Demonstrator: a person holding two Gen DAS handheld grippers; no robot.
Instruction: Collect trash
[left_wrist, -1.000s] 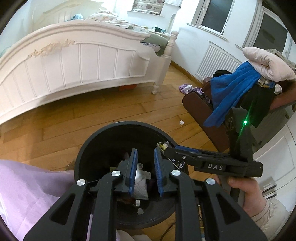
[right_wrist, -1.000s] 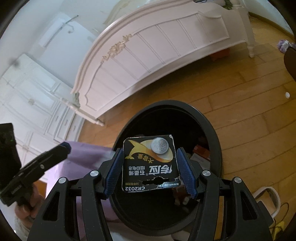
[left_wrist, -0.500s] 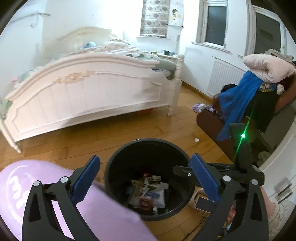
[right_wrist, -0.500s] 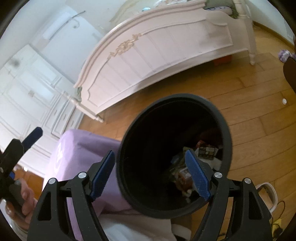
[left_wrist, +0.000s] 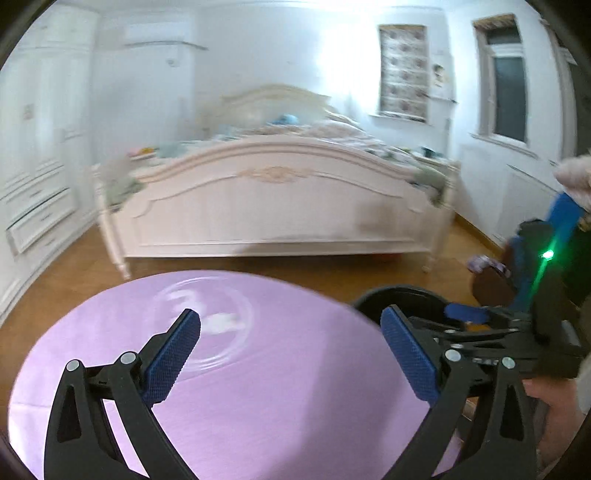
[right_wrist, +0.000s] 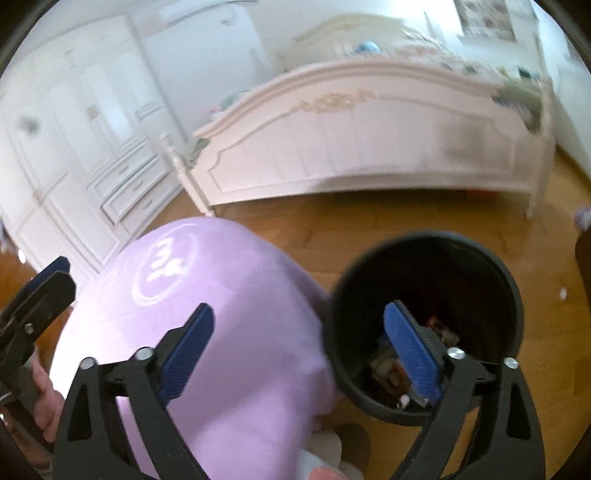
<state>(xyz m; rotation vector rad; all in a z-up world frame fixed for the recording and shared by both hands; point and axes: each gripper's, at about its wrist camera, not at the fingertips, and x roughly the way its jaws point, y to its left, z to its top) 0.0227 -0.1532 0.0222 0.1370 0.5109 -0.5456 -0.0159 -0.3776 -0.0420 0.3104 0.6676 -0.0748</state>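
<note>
The right wrist view looks down into the black trash bin (right_wrist: 424, 325), whose round mouth faces up and slightly toward the camera; scraps of paper and packaging (right_wrist: 391, 365) lie heaped at its bottom. The left wrist view shows only a sliver of the bin's rim (left_wrist: 399, 295), low at the right, behind the left gripper's right-hand finger. That view instead takes in the whole white bed (left_wrist: 273, 199) across the wooden floor beyond the bin, a window on the far wall, and a chair piled with blue cloth (left_wrist: 561, 221) to the right of the bin.

A lilac cushion with a white circular mark (right_wrist: 207, 325) sits just left of the bin, its edge pressed against the bin's wall; in the left wrist view it fills the lower middle (left_wrist: 236, 369).

The left gripper (left_wrist: 291, 354) has its blue pads spread as wide as they go, nothing between them, hanging over the cushion. The right gripper (right_wrist: 299, 354) has just been opening and its fingers stand wide apart and empty, one over the cushion, the other over the bin's mouth. Each gripper appears in the other's view, at the bin's side.
</note>
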